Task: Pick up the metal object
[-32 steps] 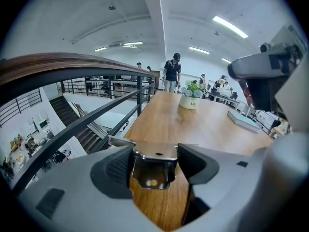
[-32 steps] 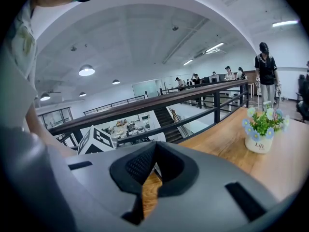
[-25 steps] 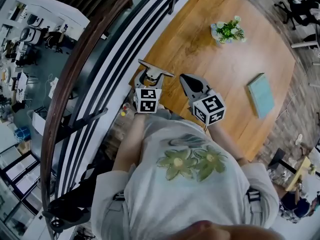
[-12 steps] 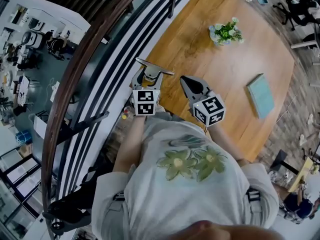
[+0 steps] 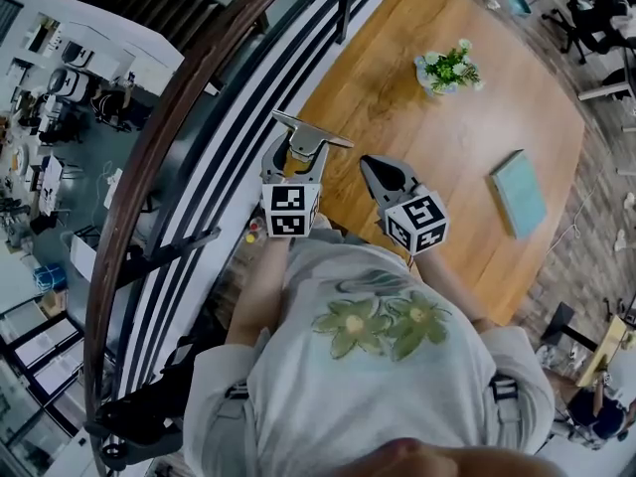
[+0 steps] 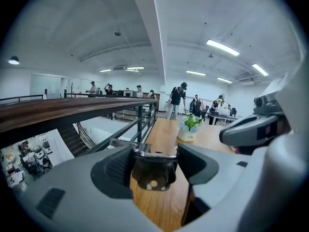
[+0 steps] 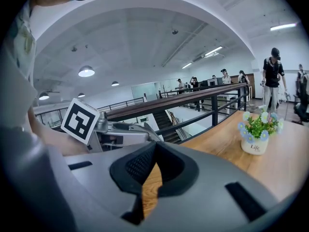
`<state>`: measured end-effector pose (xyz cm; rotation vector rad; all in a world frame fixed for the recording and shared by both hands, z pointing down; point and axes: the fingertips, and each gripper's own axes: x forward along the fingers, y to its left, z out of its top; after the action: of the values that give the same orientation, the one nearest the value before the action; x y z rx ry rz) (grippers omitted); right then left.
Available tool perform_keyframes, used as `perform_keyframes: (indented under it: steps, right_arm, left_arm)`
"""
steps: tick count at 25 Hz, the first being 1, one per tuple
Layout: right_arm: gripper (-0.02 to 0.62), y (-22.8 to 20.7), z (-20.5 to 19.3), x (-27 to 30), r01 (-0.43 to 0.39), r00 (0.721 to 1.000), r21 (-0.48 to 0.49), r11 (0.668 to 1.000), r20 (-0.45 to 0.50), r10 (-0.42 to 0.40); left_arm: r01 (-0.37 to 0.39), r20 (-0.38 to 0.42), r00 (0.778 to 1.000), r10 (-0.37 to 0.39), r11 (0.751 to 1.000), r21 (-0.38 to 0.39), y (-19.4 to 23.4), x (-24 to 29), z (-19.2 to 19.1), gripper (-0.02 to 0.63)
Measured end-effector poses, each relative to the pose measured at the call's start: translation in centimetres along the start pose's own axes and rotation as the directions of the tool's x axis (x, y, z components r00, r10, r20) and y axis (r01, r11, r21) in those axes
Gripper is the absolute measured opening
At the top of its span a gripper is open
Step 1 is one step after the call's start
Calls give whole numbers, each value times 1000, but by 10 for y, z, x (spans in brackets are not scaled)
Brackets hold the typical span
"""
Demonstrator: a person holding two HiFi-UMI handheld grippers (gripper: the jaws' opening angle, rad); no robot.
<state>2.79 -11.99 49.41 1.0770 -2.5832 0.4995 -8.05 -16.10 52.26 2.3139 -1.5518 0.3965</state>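
Observation:
A bent grey metal object (image 5: 310, 133) lies across the tips of my left gripper (image 5: 296, 152), which is shut on it over the near left edge of the wooden table (image 5: 397, 97). In the left gripper view the metal object (image 6: 153, 166) sits gripped between the dark pads, with the table below it. My right gripper (image 5: 370, 164) hovers just to the right of it, shut with nothing in it. In the right gripper view the right gripper's (image 7: 153, 151) jaw tips meet.
A small potted plant (image 5: 449, 66) stands at the table's far side and a teal book (image 5: 519, 189) lies at the right. A brown handrail with black bars (image 5: 179, 117) runs close along the table's left edge, with a lower floor beyond. People stand in the distance.
The left gripper with the metal object has risen slightly toward the head camera. The right gripper has hardly moved.

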Motion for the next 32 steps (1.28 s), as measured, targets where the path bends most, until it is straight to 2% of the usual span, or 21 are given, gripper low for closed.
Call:
perform_keyframes:
  steps: [14,32]
  right_arm:
    - [6,3,3,-3,-13,1000,-11,1000,14,13]
    - [6,13,17,-2,-47,998,-44,998,38,48]
  left_arm:
    - [7,105,994,-6,1000,-4,-5,-20,40,298]
    - [11,176,984,-7,1000,-24,-9,-40,71,298]
